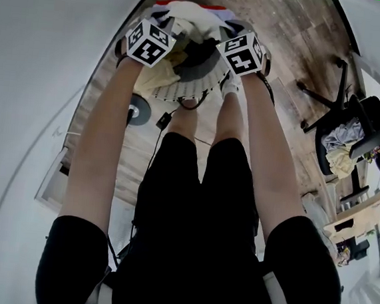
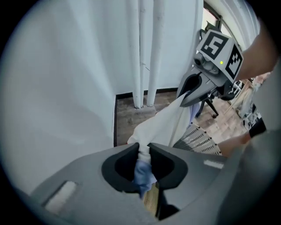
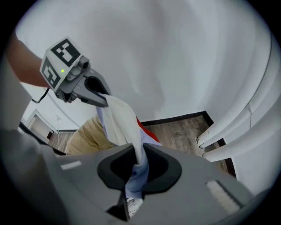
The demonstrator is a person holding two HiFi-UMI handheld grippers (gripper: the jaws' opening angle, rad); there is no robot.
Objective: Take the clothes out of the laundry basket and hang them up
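1. The left tool (image 2: 144, 148) is clamped on a white garment (image 2: 164, 121) (pale blue at the pinched edge).
2. The right tool (image 3: 139, 149) pinches the same garment, which is stretched between both above the laundry basket (image 1: 177, 90).

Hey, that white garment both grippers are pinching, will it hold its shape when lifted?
Likely floppy: the white garment drapes between the left gripper and right gripper. Probably light: thin pinched edges carry it. It may snag the laundry basket.

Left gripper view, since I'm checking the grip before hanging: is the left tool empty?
No, the left tool is shut on the white garment, whose cloth is pinched between its jaws.
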